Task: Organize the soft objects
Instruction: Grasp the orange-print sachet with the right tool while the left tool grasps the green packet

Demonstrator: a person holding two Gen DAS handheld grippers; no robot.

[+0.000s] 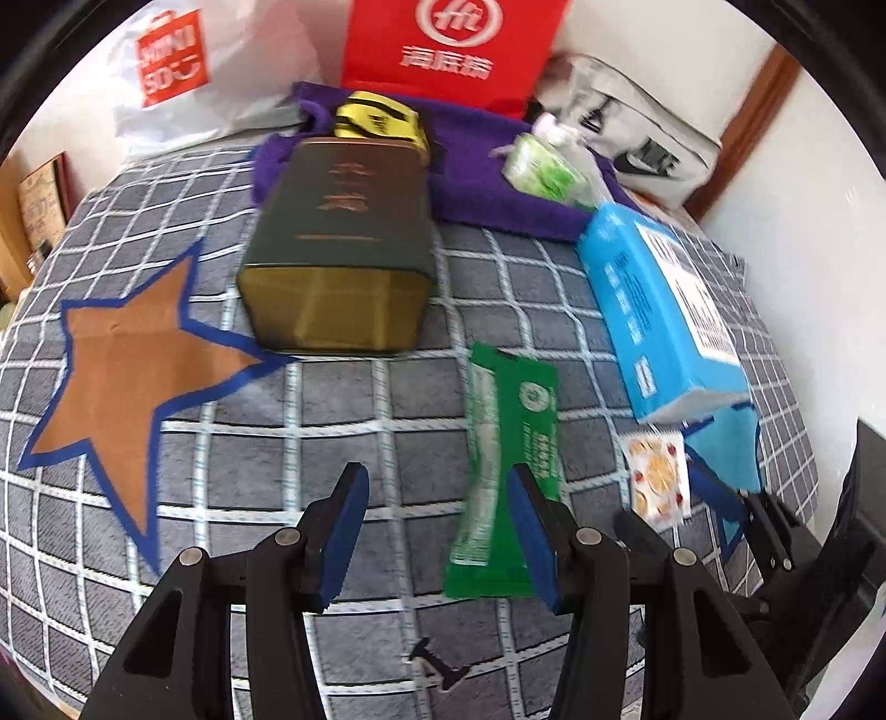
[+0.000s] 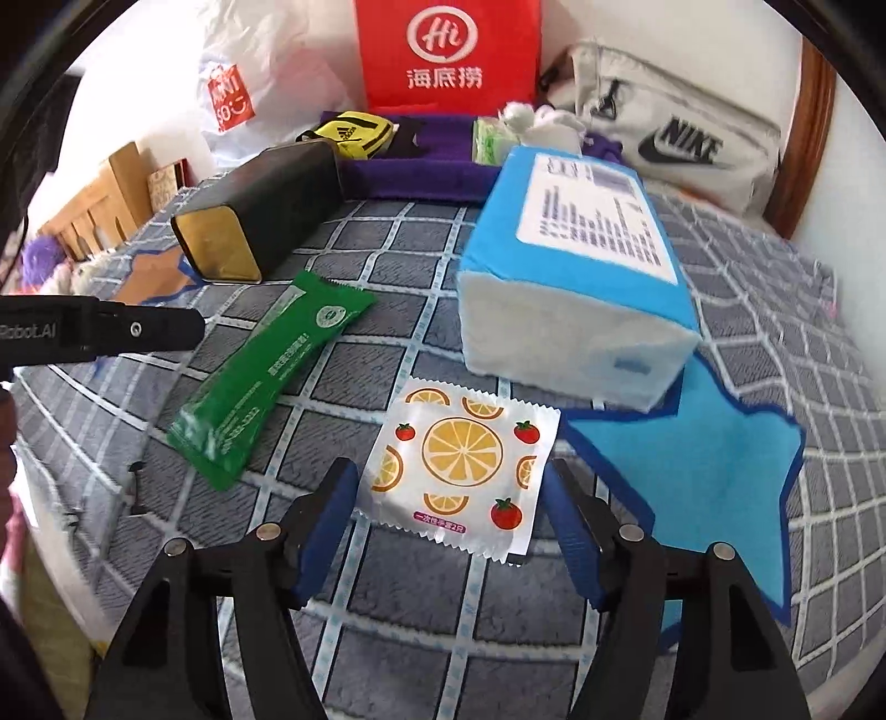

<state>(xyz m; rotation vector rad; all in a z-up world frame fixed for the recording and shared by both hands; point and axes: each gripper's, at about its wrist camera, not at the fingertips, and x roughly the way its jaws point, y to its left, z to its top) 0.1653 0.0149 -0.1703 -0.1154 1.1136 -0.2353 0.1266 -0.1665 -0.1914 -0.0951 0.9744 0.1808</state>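
My left gripper [image 1: 437, 515] hovers open over the checked bedspread [image 1: 310, 443]. A long green packet [image 1: 509, 437] lies flat with its near end under the right fingertip [image 1: 526, 498]; the pads do not press it. My right gripper [image 2: 448, 498] stands open around a white sachet [image 2: 459, 471] printed with orange slices and tomatoes. The sachet lies flat between the pads, untouched. The same sachet [image 1: 659, 476] shows at the right of the left wrist view. A blue tissue pack [image 2: 576, 277] rests beyond it, partly on a blue star [image 2: 692, 471].
A dark green tin [image 1: 338, 249] lies on its side by an orange star [image 1: 127, 376]. Behind, a purple towel [image 1: 487, 183] carries a yellow pouch [image 1: 376, 119] and a green-white pack [image 1: 542, 169]. Red bag [image 1: 448, 50], white bag [image 1: 177, 72] and grey bag [image 2: 675, 144] line the wall.
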